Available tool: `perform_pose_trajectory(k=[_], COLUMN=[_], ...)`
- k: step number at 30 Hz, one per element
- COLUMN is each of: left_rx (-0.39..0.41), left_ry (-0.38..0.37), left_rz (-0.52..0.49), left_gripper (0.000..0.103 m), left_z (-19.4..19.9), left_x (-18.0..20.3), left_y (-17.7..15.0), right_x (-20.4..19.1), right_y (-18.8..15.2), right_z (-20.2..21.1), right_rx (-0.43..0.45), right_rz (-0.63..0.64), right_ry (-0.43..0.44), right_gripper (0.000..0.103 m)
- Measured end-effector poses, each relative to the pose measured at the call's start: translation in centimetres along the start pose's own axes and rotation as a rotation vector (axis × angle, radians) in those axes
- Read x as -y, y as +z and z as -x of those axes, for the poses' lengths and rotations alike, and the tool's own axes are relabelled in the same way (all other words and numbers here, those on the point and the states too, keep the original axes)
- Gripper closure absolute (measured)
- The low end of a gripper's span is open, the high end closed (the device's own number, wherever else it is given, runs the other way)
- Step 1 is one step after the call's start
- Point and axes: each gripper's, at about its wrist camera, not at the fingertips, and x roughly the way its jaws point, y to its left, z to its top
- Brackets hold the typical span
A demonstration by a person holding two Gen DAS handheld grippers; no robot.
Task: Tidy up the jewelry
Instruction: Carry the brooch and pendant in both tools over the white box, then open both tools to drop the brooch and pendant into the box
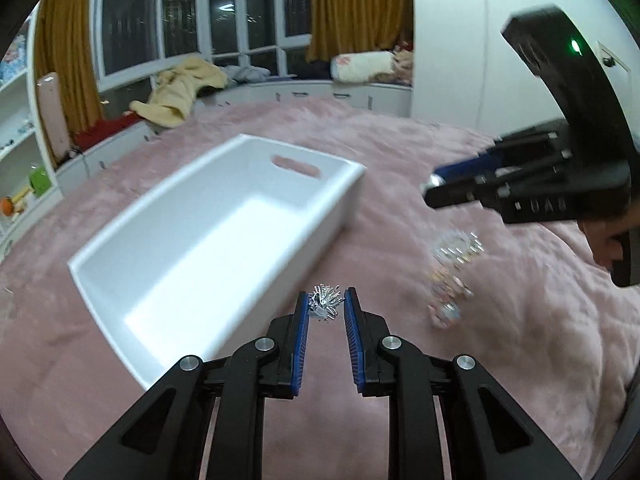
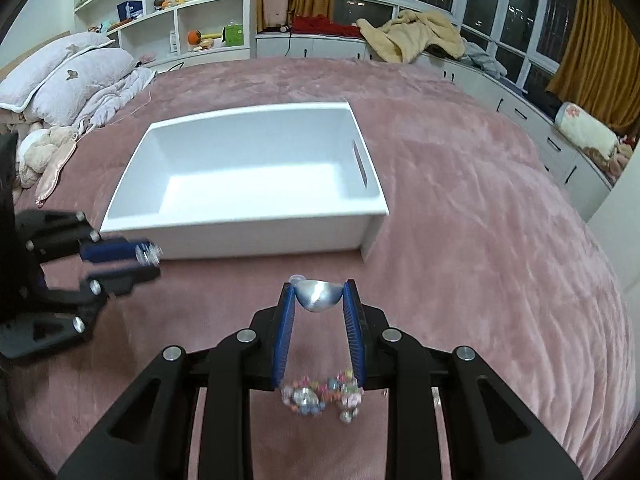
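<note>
Gripping: left gripper (image 1: 326,304) clamps silver spiky brooch (image 1: 326,303) | right gripper (image 2: 319,294) clamps silver dome (image 2: 319,295) | white bin (image 2: 256,176) far, empty | bead jewelry (image 1: 450,280) right on pink blanket (image 1: 500,320)

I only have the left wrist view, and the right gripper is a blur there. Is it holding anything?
Observer: Yes. The right gripper is shut on a silver dome.
Operator: Is any jewelry hanging from it?
Observer: Coloured beads show low between its fingers, blurred. I cannot tell whether they hang or lie on the blanket.
Operator: Is anything in the box that I might miss from my angle?
Observer: No. In the right view the box shows only white floor and walls, as far as its near wall lets me see.
</note>
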Motion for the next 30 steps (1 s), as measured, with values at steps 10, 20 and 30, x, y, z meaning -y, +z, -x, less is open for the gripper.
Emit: perform_pose_trajectory(k=[10, 20, 30], left_rx=[0.001, -0.084, -0.116], left_ry=[0.118, 0.189, 0.186], left_rz=[0.056, 0.127, 0.215], left_gripper=[0.08, 0.08, 0.079], left_z=[0.3, -3.7, -5.3], left_x=[-5.6, -9.0, -10.5], left_y=[1.8, 1.3, 1.4], right_x=[-2.6, -4.7, -6.1], right_y=[5.9, 9.0, 9.4], right_z=[-4.0, -10.9, -14.2], right_rx=[0.014, -0.069, -0.112], right_rz=[0.02, -0.079, -0.118], right_ry=[0.064, 0.104, 0.157], right_gripper=[0.078, 0.078, 0.078])
